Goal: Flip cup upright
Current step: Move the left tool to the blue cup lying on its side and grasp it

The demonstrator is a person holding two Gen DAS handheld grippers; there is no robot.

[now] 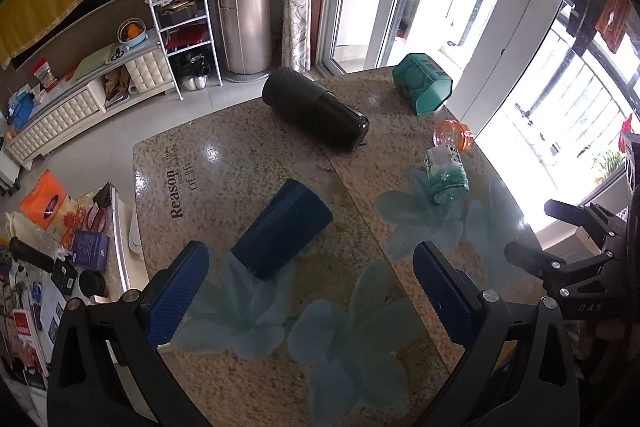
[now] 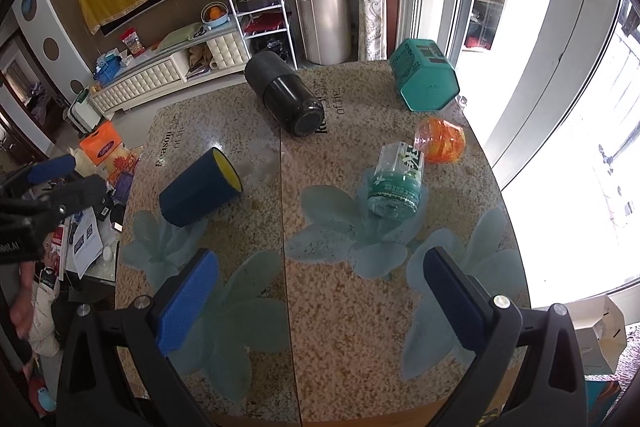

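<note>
Left of middle in the right wrist view, lying on its side on the speckled table (image 2: pixel 340 307): dark blue cup (image 2: pixel 200 189) with yellow inside, mouth turned toward the upper right. Farther up and right, also tipped over: black flask (image 2: pixel 286 93), teal tin (image 2: pixel 424 75), green jar (image 2: pixel 396 185) touching an orange jar (image 2: pixel 440 141). Low in each frame, held above the table and touching nothing: left gripper (image 1: pixel 310 291) and right gripper (image 2: pixel 320 297), both with fingers wide apart.
</note>
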